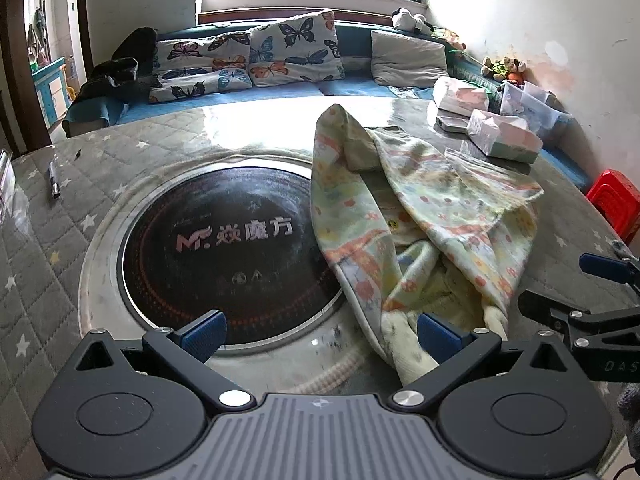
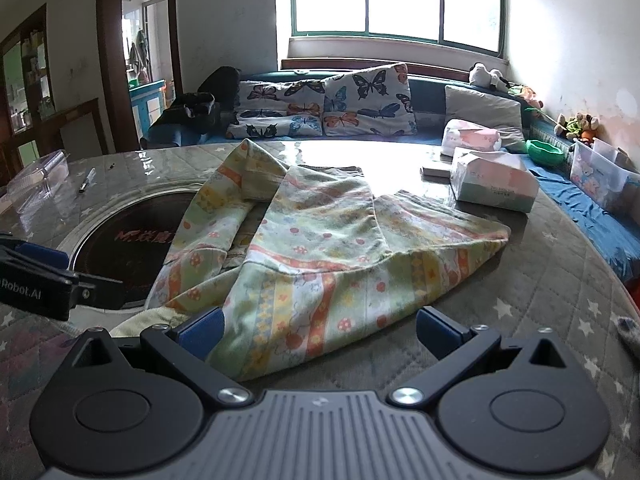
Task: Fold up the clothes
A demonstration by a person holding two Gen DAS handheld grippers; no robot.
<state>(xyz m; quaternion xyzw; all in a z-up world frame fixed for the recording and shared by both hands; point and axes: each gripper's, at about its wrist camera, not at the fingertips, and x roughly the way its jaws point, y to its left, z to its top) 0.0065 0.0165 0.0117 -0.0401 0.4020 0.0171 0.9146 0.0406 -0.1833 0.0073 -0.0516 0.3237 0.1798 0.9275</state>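
Note:
A crumpled pale green garment [image 1: 424, 216] with orange and yellow flower stripes lies in a heap on the round table, partly over the black cooktop [image 1: 224, 248]. My left gripper [image 1: 320, 332] is open, just short of the garment's near hem, which lies beside its right finger. My right gripper [image 2: 320, 332] is open, with the garment's [image 2: 320, 256] near edge lying between its fingers, not clamped. The right gripper also shows in the left wrist view [image 1: 592, 292], and the left one in the right wrist view [image 2: 44, 276].
Two tissue packs [image 2: 492, 180] and a flat box sit at the table's far right. A pen [image 1: 54, 180] and a clear plastic box [image 2: 36, 184] lie at the left. The quilted star-print table cover [image 2: 560, 288] ends near a blue sofa with butterfly cushions [image 2: 324, 108].

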